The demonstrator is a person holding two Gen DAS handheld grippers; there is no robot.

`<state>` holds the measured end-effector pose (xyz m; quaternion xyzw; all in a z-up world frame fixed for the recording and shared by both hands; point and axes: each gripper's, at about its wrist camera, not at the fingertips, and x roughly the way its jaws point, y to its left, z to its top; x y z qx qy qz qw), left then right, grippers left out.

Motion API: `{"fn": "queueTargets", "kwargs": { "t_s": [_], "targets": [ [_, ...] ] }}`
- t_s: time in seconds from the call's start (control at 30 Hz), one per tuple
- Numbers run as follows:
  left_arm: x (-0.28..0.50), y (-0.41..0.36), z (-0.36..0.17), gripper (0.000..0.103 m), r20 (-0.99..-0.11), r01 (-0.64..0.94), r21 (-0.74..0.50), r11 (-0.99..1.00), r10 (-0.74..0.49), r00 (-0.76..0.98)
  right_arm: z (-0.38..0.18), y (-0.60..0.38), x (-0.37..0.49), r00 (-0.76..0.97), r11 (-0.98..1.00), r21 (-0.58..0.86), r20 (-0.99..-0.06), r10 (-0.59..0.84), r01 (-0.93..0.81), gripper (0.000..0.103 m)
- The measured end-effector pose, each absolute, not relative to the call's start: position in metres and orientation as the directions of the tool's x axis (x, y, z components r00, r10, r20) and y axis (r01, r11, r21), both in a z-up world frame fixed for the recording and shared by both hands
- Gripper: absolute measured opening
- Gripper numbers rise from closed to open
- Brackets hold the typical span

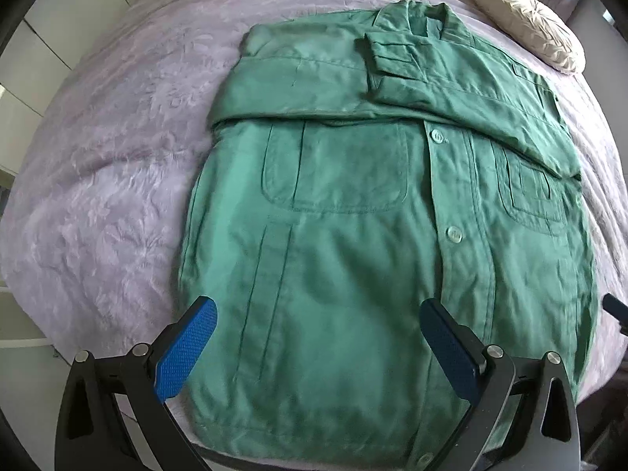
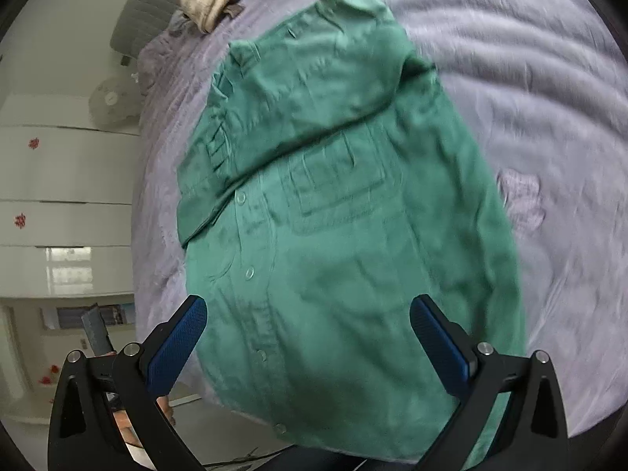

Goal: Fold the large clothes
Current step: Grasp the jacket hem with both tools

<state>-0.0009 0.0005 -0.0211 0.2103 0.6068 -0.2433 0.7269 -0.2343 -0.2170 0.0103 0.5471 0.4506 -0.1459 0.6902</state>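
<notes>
A wide lilac quilted bedspread [image 1: 98,157] carries the green button-front cotton shirt [image 1: 353,235], spread flat, front up, sleeves folded across its chest; a cream ruched cushion [image 1: 526,23] lies beyond the collar; left gripper [image 1: 318,349] and right gripper [image 2: 308,347] both hang above the hem, jaws apart, empty.

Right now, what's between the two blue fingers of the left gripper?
Only the green shirt lying flat under the open left gripper, nothing pinched; the left wrist view shows it.
</notes>
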Motion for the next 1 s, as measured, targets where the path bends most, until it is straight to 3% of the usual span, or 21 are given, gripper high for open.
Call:
{"fn": "queueTargets", "kwargs": {
  "t_s": [0.6, 1.0],
  "targets": [
    [-0.012, 0.107, -0.057, 0.103, -0.994, 0.591, -0.024, 0.806, -0.085, 0.075, -0.024, -0.12, -0.252, 0.492, 0.258, 0.581, -0.803, 0.337, 0.772, 0.103],
    [0.009, 0.164, -0.086, 0.103, -0.987, 0.529, -0.161, 0.833, -0.15, -0.063, -0.011, -0.123, -0.309, 0.524, 0.196, 0.556, -0.829, 0.194, 0.808, 0.103]
  ]
}}
